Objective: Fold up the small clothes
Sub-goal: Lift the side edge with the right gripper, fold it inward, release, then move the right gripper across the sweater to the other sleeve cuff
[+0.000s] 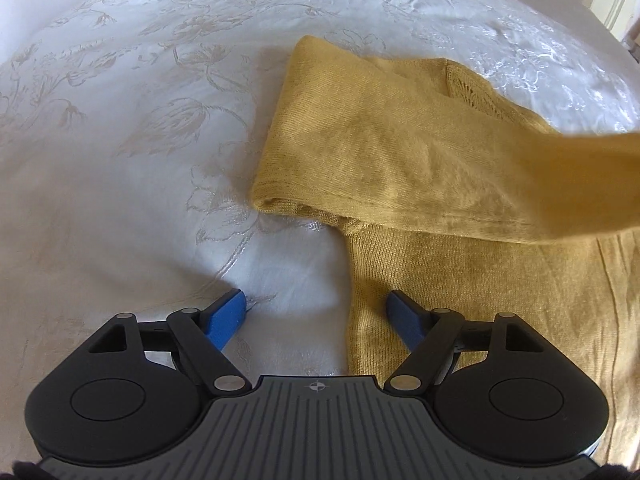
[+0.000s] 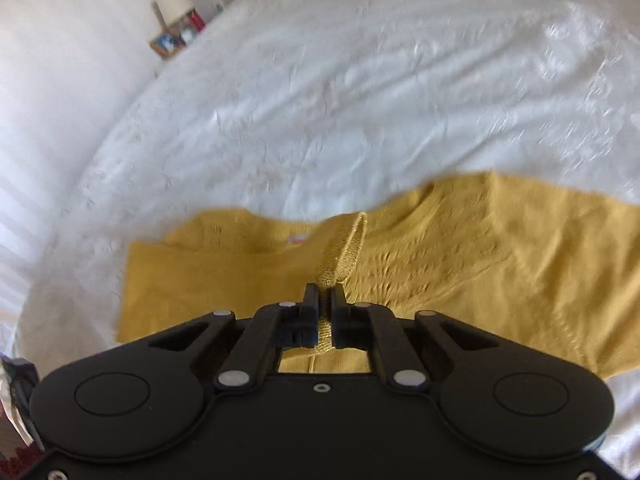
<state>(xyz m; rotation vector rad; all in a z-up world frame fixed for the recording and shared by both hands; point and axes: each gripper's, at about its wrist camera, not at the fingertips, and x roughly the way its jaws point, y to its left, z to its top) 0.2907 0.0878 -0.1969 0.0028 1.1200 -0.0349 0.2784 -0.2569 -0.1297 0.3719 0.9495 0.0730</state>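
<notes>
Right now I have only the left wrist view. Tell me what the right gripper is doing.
Observer: The right gripper is shut on a thin strip of the mustard sweater, which runs up between its jaws.
Operator: Say which part it holds.
Observer: It looks like a ribbed edge or cuff pulled up from the garment; the view is blurred, so I cannot tell exactly.
Operator: Describe what lies past the sweater there.
Observer: White bedspread, then a small bedside stand with a pale lamp at the far left.
Operator: Give me the neck area.
Observer: A small pinkish label shows at the sweater's far edge, left of the lifted strip.
</notes>
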